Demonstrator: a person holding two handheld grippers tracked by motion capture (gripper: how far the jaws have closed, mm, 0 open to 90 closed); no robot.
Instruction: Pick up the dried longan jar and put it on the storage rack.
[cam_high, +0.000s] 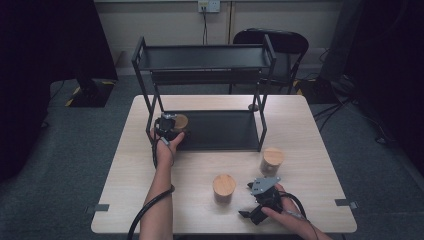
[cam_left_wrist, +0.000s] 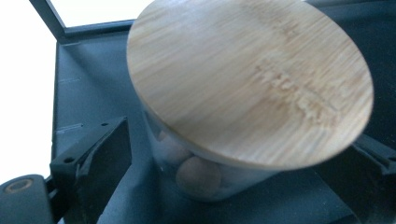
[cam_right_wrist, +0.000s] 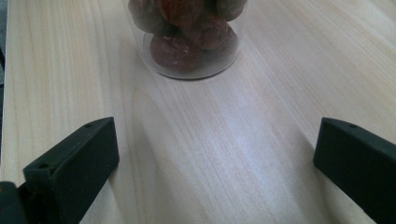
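Observation:
A glass jar with a bamboo lid (cam_left_wrist: 247, 79) and round brown pieces inside stands on the lower tray of the black rack (cam_high: 220, 131), at its left end (cam_high: 180, 121). My left gripper (cam_high: 169, 128) (cam_left_wrist: 243, 140) is open, its jaws on either side of this jar with a gap showing at the left jaw. Two more lidded jars stand on the table, one at the front middle (cam_high: 224, 187) and one to its right (cam_high: 271, 160). My right gripper (cam_high: 247, 200) (cam_right_wrist: 217, 135) is open and low over the table, with a jar of reddish-brown fruit (cam_right_wrist: 187, 42) just ahead of its jaws.
The rack has an upper shelf (cam_high: 205, 57) over the tray, carried on thin black posts (cam_high: 261, 115). Bare wooden tabletop (cam_high: 310, 150) lies right of the rack. A black chair (cam_high: 280, 45) stands behind the table.

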